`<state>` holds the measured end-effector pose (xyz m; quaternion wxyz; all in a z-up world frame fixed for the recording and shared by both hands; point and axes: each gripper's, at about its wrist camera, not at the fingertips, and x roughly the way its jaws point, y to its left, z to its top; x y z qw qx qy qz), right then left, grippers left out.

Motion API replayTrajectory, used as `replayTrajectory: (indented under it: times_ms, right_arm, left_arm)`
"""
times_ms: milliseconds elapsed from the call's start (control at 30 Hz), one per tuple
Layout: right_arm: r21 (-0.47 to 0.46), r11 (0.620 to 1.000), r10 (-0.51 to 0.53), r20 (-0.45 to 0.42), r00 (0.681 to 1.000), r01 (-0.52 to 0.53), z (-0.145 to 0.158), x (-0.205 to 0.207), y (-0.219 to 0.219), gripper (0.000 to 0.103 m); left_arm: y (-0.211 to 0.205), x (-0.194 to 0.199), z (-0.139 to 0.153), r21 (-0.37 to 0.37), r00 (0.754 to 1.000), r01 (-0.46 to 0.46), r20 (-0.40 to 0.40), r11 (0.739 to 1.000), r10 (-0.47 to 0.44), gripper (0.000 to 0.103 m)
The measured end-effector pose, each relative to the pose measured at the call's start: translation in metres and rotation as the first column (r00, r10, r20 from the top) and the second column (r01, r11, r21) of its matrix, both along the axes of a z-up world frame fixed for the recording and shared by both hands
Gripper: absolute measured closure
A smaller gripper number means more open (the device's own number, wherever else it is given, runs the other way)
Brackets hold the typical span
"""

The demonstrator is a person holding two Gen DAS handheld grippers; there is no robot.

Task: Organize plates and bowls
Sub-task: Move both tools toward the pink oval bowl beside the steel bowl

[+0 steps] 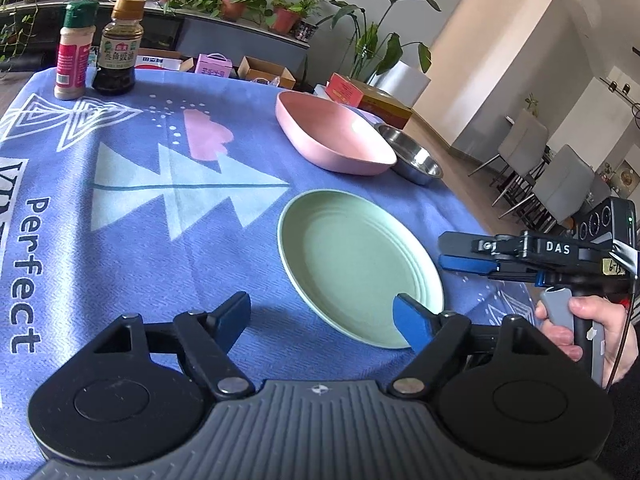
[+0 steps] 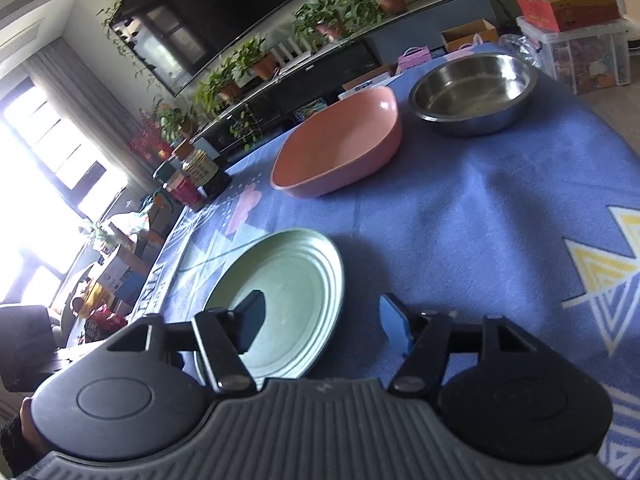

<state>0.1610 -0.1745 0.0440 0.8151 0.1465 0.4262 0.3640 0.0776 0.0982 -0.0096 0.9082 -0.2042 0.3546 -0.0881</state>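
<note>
A pale green plate lies flat on the blue patterned cloth, nearest to me. Behind it sits a pink squarish bowl, and a steel bowl stands just to its right. My left gripper is open at the plate's near edge, with its right finger over the rim and nothing held. My right gripper is open too. It straddles the plate's right rim without pressing on it.
A spice shaker and a dark sauce bottle stand at the cloth's far left corner. A person's hand holds the right gripper's handle. Boxes, potted plants and chairs lie beyond the table's far and right edges.
</note>
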Motion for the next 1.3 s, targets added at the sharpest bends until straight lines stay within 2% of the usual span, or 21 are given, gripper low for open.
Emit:
replayTrajectory:
  times_ms: [67,167,233,400,600,833,1067,1300]
  right_arm:
    - [0.005,1.000,-0.018,-0.001,1.000,0.018,0.001,0.002,-0.002,0.014]
    - [0.018,0.999,-0.038,-0.001,0.999,0.038,0.002,0.005,-0.004,0.007]
    - [0.018,0.998,-0.052,0.002,0.999,0.052,0.003,0.006,-0.004,0.000]
    - [-0.006,0.998,-0.055,-0.008,0.998,0.055,0.003,0.013,0.002,0.000]
    - [0.046,0.996,-0.077,-0.041,0.996,0.079,0.006,0.027,0.001,0.000]
    - [0.126,0.982,-0.129,-0.079,0.988,0.139,0.012,0.042,-0.009,0.000]
    - [0.204,0.964,-0.147,-0.138,0.979,0.173,0.012,0.062,-0.013,0.000]
    - [0.249,0.956,-0.128,-0.128,0.983,0.157,0.015,0.073,-0.010,0.000]
  left_arm:
    - [0.002,0.000,0.000,-0.005,1.000,-0.009,0.001,1.000,0.009,0.024]
    - [0.005,0.001,0.000,-0.013,1.000,-0.030,0.006,0.999,0.030,0.016]
    - [0.006,0.001,0.000,-0.022,0.999,-0.042,0.008,0.999,0.042,0.013]
    - [0.009,0.001,0.004,-0.039,0.998,-0.064,0.028,0.997,0.065,0.006]
    - [0.012,0.008,0.012,-0.048,0.996,-0.089,0.027,0.995,0.090,0.004]
    - [0.014,0.022,0.035,-0.021,0.991,-0.128,0.044,0.992,0.129,0.001]
    - [0.006,0.057,0.060,-0.005,0.993,-0.112,0.036,0.994,0.112,0.001]
    - [-0.003,0.109,0.067,0.017,0.992,-0.123,0.025,0.992,0.123,0.001]
